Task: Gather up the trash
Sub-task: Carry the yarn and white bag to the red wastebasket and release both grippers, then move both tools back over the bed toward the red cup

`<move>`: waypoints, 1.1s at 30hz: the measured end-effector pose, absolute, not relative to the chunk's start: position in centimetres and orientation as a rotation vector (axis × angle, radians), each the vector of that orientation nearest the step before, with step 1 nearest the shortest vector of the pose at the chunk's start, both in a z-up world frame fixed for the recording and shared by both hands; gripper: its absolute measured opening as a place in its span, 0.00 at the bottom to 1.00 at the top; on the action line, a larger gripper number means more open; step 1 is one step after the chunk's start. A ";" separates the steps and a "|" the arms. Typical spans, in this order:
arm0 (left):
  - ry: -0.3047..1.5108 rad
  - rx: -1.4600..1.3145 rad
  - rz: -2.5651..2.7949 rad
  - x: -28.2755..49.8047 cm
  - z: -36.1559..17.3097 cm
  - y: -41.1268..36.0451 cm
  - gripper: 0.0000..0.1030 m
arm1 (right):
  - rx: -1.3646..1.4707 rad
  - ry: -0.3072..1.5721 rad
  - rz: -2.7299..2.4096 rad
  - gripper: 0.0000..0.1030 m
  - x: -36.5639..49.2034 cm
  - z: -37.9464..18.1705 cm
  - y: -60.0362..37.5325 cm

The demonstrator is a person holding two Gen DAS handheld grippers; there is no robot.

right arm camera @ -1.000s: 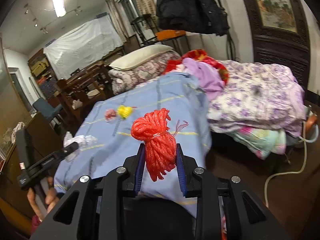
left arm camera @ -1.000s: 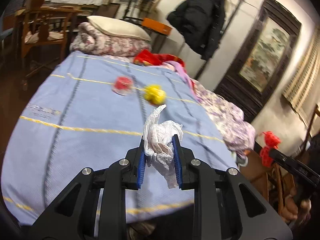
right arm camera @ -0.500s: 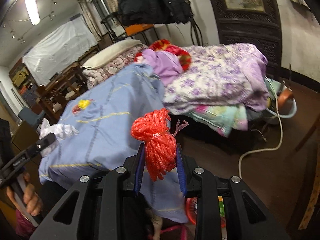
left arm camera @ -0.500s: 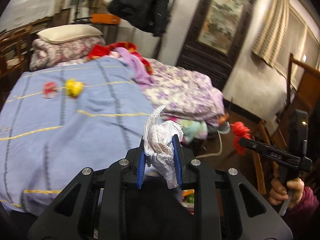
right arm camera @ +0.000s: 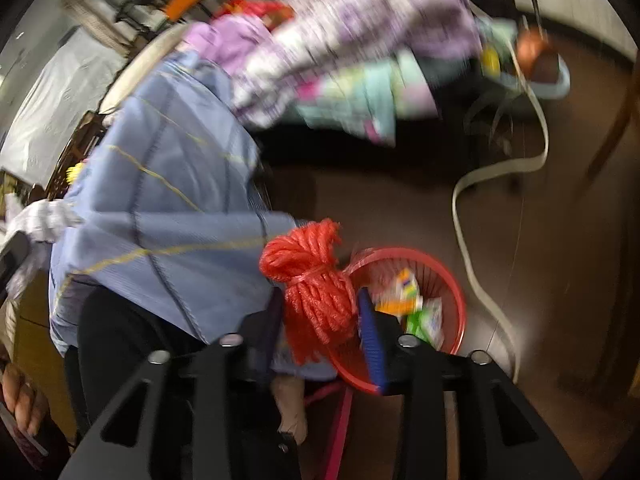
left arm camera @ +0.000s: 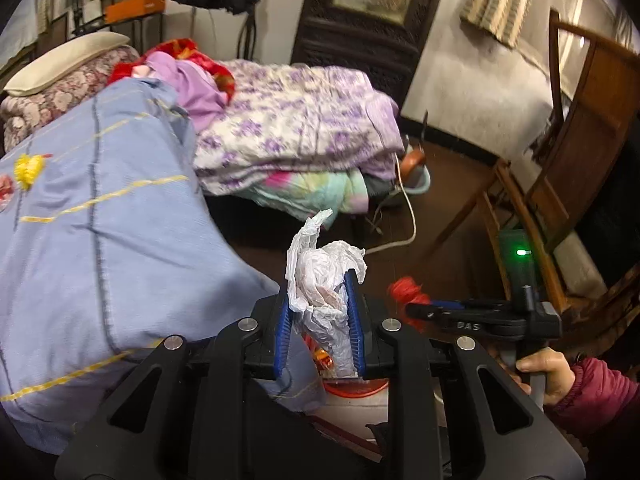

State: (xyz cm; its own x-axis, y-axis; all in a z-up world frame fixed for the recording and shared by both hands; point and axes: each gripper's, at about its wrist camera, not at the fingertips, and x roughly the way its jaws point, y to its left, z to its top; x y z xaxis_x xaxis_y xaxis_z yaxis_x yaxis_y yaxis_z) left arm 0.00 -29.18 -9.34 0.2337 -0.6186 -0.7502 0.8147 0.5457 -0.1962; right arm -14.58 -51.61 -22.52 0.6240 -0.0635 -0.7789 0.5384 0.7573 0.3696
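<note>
My left gripper (left arm camera: 319, 312) is shut on a crumpled white plastic bag (left arm camera: 322, 276), held above the floor beside the bed. My right gripper (right arm camera: 324, 316) is shut on a red net bundle (right arm camera: 312, 280), just left of a red basket (right arm camera: 452, 280) on the floor that holds several wrappers (right arm camera: 408, 292). The right gripper with its red bundle (left arm camera: 406, 290) also shows in the left wrist view, low right. The basket's rim (left arm camera: 356, 390) peeks out below my left fingers. A yellow wad (left arm camera: 29, 166) and a red wad (left arm camera: 5, 192) lie on the blue bedspread.
The bed with a blue bedspread (left arm camera: 100, 240) fills the left. Folded purple floral quilts (left arm camera: 296, 120) are stacked beyond it. A white cable (right arm camera: 472, 248) snakes over the dark floor. A wooden chair (left arm camera: 560, 152) stands at the right.
Both grippers have swung right and down, away from the bed top toward the floor. The red basket has come into view by the right gripper. Both still hold their trash.
</note>
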 end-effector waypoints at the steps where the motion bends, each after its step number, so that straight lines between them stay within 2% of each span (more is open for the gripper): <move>1: 0.900 0.273 -1.002 -0.2 -9.7 -29.7 0.25 | 0.670 0.839 -0.375 0.52 -14.8 -23.3 -52.2; 6: 0.949 0.334 -1.026 -0.9 -11.7 -32.4 0.25 | 0.712 0.786 -0.391 0.56 -16.3 -23.4 -53.6; 17: 1.019 0.487 -1.131 -4.2 -15.2 -38.4 0.25 | 0.582 0.490 -0.460 0.61 -20.5 -16.2 -54.2; 25: 1.094 0.592 -1.202 -6.3 -17.9 -41.7 0.27 | 0.553 0.446 -0.455 0.62 -21.6 -14.9 -54.4; 27: 1.099 0.610 -1.205 -6.5 -18.3 -42.2 0.36 | 0.558 0.443 -0.456 0.62 -21.8 -14.9 -54.7; 29: 1.082 0.620 -1.201 -6.8 -18.2 -42.3 0.56 | 0.556 0.437 -0.457 0.62 -21.9 -14.8 -54.7; 33: 1.043 0.602 -1.188 -6.6 -17.3 -41.9 0.65 | 0.548 0.428 -0.460 0.62 -22.0 -14.6 -54.4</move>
State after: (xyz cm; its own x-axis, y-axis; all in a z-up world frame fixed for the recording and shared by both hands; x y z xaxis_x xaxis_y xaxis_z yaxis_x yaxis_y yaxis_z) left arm -6.60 -41.88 -17.26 0.0215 -0.4515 -0.8920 0.9431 0.3053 -0.1319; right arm -22.01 -54.39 -14.57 0.8138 -0.2975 -0.4993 0.5190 0.7586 0.3939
